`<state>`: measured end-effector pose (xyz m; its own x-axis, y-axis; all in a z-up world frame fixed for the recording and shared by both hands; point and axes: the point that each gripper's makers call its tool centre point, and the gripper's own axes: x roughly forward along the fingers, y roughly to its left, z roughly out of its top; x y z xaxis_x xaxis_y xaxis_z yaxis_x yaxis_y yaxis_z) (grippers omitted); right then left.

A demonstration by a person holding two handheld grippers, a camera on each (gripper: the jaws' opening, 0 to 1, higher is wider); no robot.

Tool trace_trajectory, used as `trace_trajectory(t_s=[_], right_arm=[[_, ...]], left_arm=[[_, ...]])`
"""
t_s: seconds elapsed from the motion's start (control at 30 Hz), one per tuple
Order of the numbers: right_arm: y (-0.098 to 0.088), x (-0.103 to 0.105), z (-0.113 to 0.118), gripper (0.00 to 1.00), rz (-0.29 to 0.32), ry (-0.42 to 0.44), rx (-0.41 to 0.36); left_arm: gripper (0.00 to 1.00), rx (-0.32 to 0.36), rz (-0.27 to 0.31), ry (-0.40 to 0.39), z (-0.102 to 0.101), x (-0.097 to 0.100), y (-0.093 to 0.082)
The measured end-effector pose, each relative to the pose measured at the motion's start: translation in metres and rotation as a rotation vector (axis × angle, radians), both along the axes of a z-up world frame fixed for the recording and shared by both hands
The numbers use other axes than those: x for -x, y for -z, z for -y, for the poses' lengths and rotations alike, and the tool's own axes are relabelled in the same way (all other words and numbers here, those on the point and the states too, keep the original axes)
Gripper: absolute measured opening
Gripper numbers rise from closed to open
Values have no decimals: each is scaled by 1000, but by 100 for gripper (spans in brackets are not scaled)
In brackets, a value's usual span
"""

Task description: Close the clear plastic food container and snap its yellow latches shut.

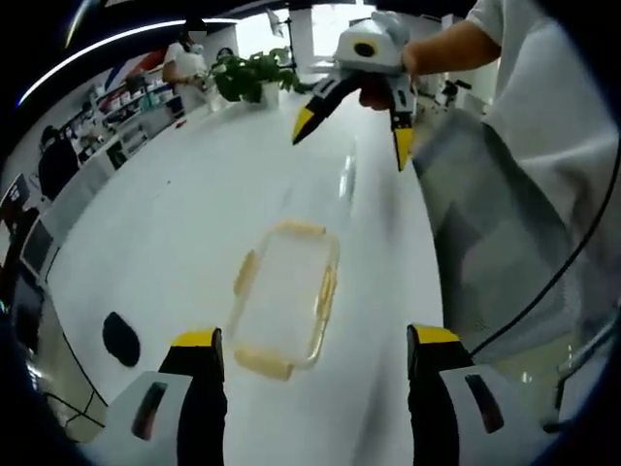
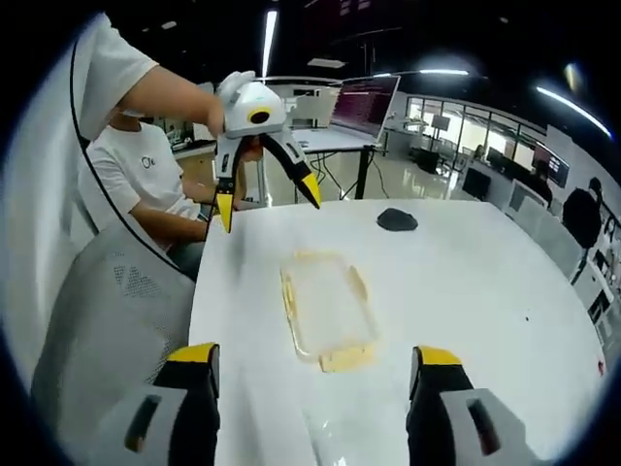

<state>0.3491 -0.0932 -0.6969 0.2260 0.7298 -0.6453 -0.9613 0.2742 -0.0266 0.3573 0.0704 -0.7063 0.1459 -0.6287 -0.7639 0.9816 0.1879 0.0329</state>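
Observation:
A clear plastic container (image 1: 283,296) with yellow latches lies flat on the white table (image 1: 175,223). Its lid appears to rest on top; I cannot tell whether the latches are snapped. My left gripper (image 1: 315,340) hovers open just before the container's near end, with nothing between its jaws. The right gripper (image 1: 353,136) hangs open above the table's far side, held by a hand. In the right gripper view the container (image 2: 328,309) sits just ahead of my open right gripper (image 2: 315,354), and the left gripper (image 2: 269,200) is open in the air beyond it.
A small black object (image 1: 121,338) (image 2: 397,219) lies on the table apart from the container. A grey mesh chair (image 1: 485,243) (image 2: 107,330) stands at the table edge. A potted plant (image 1: 254,76) sits at the far end. A seated person (image 2: 146,184) is beyond the table.

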Motion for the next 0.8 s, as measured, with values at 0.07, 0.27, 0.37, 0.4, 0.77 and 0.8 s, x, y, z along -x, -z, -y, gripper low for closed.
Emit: trace_trajectory(t_s=[0.07,0.27,0.37,0.4,0.77,0.8], right_arm=[[3,-1,-1,80,-6,-2,2],[11,-3,-3,80,-20,-9,19],[13,-5,-3,79,-15,-15,27],[13,-5,-4,79,-18,-17,27],[23,-9,-5,76,-29,-38,57],[24,-10,-5,75,-26,-42,59]], left_arm=[[76,-12,3,7,-2,-2,2],[75,-40,-1,36,-8,-6,7],[75,-39,-10,39,-10,-10,9],[74,-37,-12,41,-10,-11,10],[72,-78,-16,83,-17,-19,24],[72,-79,-19,87,-18,-19,25]])
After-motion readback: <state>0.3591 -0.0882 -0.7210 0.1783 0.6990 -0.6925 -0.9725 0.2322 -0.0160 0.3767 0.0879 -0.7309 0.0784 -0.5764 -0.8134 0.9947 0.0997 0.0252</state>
